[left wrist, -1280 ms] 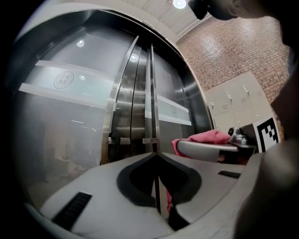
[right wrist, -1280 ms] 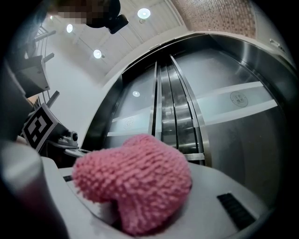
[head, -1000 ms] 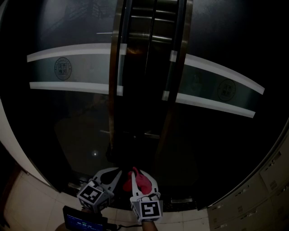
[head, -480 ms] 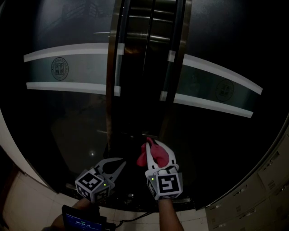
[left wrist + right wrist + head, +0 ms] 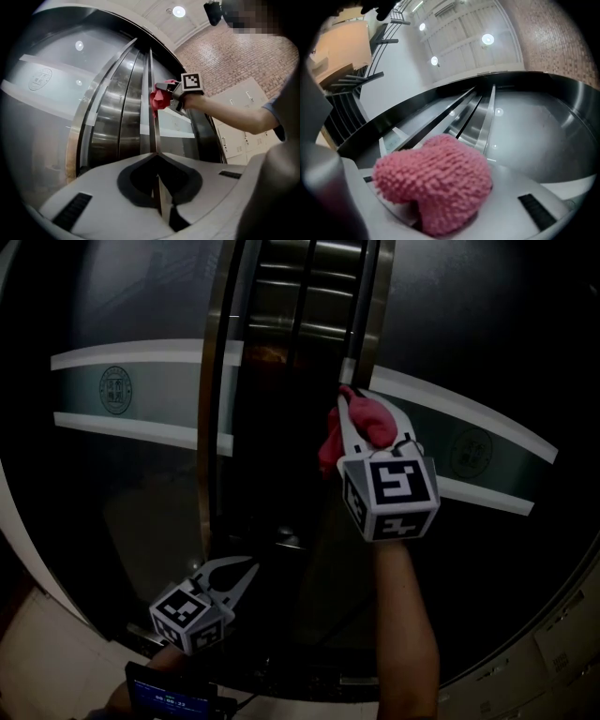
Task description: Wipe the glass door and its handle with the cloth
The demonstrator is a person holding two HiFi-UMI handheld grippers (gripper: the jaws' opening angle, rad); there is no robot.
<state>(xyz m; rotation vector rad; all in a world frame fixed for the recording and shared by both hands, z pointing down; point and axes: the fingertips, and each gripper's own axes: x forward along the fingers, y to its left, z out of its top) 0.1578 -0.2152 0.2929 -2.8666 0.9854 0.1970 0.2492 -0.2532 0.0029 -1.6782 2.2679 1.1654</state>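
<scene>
We count two grippers and one pink cloth. Our right gripper is raised and clenched on the cloth, which lies against the right handle at the height of the frosted band on the glass door. The left handle, the second of two upright metal bars, stands apart from it. Our left gripper hangs low near the door's foot, jaws closed together on nothing. The band carries two round emblems, one on each side.
</scene>
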